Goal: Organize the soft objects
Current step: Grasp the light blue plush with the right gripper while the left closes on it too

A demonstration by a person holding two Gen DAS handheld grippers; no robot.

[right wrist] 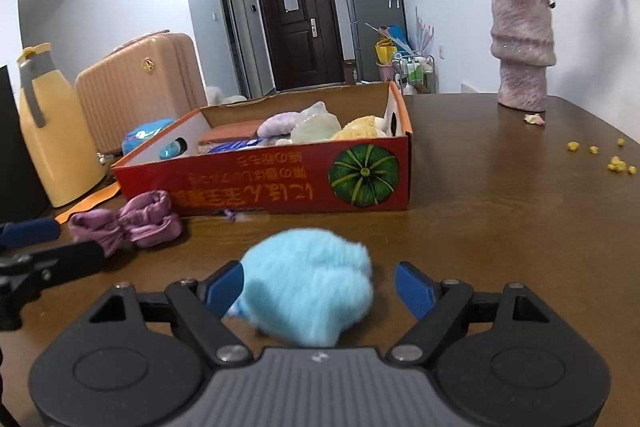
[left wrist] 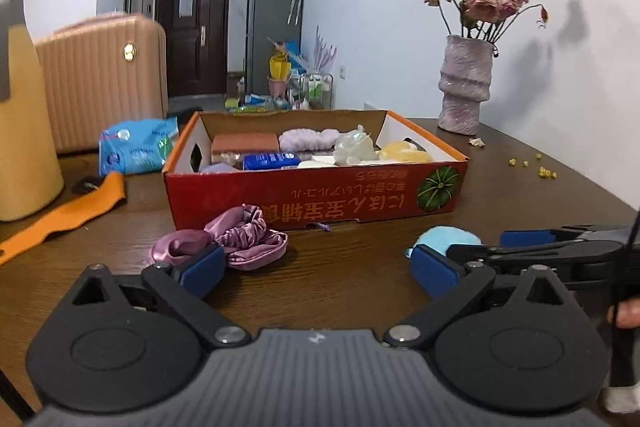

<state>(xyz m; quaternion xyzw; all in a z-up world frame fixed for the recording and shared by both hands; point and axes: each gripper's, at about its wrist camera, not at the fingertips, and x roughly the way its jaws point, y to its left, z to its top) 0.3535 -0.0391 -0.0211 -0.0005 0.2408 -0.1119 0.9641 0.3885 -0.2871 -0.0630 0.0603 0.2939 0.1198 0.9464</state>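
A red cardboard box [left wrist: 312,195] [right wrist: 260,183] holds several soft items on the brown table. A pink satin scrunchie bundle [left wrist: 236,241] [right wrist: 128,223] lies in front of the box, just past my left gripper's left pad. My left gripper [left wrist: 318,269] is open and empty. A fluffy light-blue pompom [right wrist: 308,291] [left wrist: 448,239] lies on the table between the pads of my right gripper [right wrist: 320,291], which is open around it; its left pad touches the fluff. The right gripper also shows in the left wrist view [left wrist: 560,247].
A pink vase of dried roses [left wrist: 464,83] [right wrist: 522,47] stands at the back right, with yellow crumbs [right wrist: 616,163] nearby. A yellow jug [right wrist: 56,131], an orange strap [left wrist: 60,215], a blue packet [left wrist: 138,147] and a pink suitcase [left wrist: 104,83] are on the left.
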